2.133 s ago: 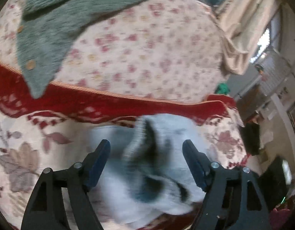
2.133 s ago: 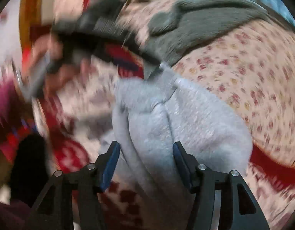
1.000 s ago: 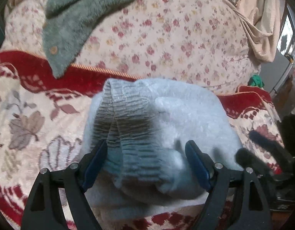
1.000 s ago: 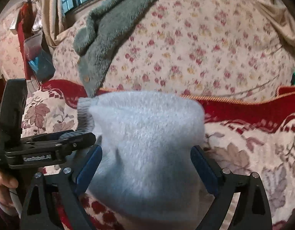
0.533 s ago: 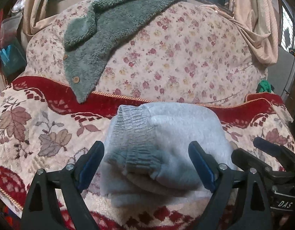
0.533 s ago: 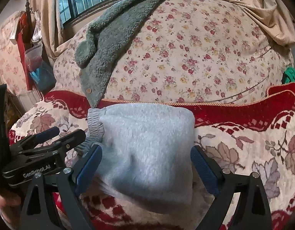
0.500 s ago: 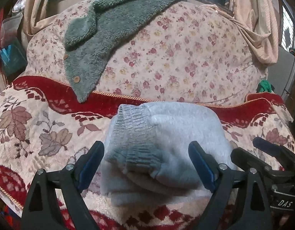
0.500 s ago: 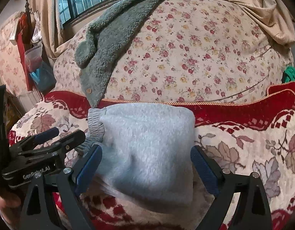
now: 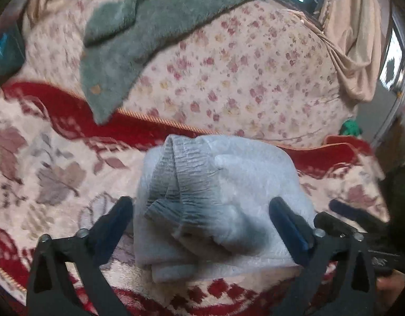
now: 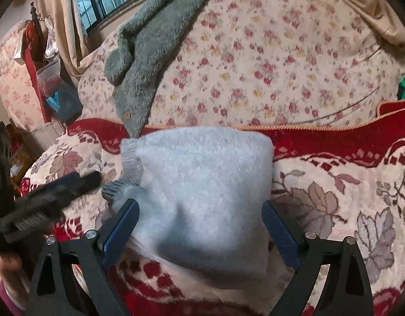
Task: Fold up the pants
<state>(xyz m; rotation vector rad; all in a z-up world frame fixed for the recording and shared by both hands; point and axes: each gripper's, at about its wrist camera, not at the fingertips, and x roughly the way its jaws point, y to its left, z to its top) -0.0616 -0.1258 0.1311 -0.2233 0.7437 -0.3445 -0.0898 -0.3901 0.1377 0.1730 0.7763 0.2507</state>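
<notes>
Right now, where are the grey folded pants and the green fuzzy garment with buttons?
light grey fleece folded pants (image 10: 202, 184), right wrist view, top layer's middle.
green fuzzy buttoned garment (image 9: 149, 26), left wrist view, its broad middle.

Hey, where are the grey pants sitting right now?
In both wrist views the folded grey pants lie centre frame on the red leaf-patterned blanket, before the floral sofa back, between each open claw's fingers.

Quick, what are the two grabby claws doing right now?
Left gripper: open, holding nothing, spread either side of the folded gray pants.
Right gripper: open too, holding nothing, pants between its fingers.
</notes>
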